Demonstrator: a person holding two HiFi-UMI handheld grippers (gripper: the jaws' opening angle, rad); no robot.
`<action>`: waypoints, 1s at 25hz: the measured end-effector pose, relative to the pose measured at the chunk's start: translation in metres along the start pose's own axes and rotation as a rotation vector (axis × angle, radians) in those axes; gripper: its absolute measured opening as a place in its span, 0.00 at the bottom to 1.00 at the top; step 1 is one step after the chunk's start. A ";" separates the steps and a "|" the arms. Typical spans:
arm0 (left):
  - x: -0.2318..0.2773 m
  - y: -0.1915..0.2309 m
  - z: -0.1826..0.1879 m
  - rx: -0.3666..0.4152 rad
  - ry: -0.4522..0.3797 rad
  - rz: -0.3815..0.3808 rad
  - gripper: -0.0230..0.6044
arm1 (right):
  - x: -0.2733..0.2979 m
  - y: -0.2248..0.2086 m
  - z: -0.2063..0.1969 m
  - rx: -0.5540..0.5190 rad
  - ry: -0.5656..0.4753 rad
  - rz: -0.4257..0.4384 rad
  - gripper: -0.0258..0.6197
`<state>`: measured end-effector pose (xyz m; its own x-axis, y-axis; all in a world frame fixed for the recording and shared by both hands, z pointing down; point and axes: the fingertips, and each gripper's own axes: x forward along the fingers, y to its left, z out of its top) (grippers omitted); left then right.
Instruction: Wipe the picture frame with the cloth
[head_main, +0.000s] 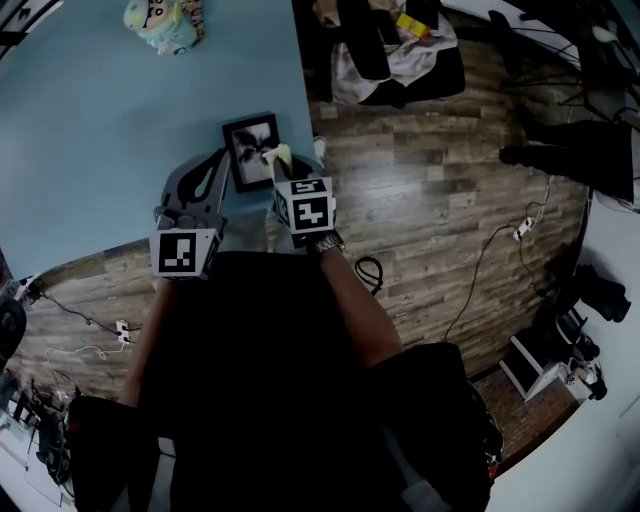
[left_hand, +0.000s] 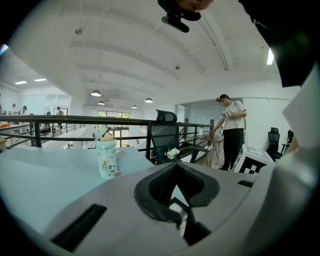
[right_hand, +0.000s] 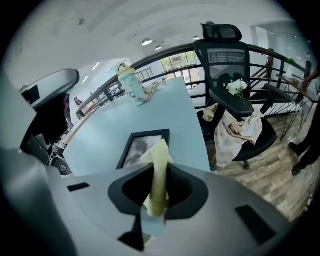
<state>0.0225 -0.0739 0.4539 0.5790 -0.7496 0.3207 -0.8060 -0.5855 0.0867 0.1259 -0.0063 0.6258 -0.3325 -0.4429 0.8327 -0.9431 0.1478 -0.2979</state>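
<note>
A black picture frame (head_main: 250, 143) lies flat near the front right corner of the light blue table (head_main: 100, 150). In the right gripper view the frame (right_hand: 141, 146) lies just beyond the jaws. My right gripper (head_main: 279, 168) hangs over the frame's near right part, shut on a folded yellow cloth (right_hand: 160, 172) that sticks up between the jaws. My left gripper (head_main: 220, 165) lies at the frame's left side. Its jaws meet at the tips (left_hand: 176, 170) with nothing between them. A corner of the frame (left_hand: 175, 204) shows through the gap below.
A patterned pale green bottle (head_main: 165, 25) stands at the table's far side. An office chair draped with clothes (head_main: 395, 50) is right of the table over the wood floor. Cables lie on the floor (head_main: 490, 250). A person stands far off (left_hand: 231, 130).
</note>
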 end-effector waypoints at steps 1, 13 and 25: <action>0.001 0.002 -0.001 -0.001 0.003 0.004 0.03 | 0.002 -0.001 0.002 -0.003 0.004 0.000 0.13; 0.015 0.023 0.000 -0.030 0.007 0.047 0.03 | 0.017 -0.009 0.026 -0.034 0.029 0.004 0.13; 0.030 0.039 0.005 -0.044 0.007 0.074 0.03 | 0.032 -0.017 0.046 -0.053 0.050 0.008 0.13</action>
<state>0.0094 -0.1205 0.4623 0.5172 -0.7879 0.3342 -0.8511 -0.5146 0.1040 0.1320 -0.0639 0.6357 -0.3389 -0.3970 0.8530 -0.9391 0.1984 -0.2807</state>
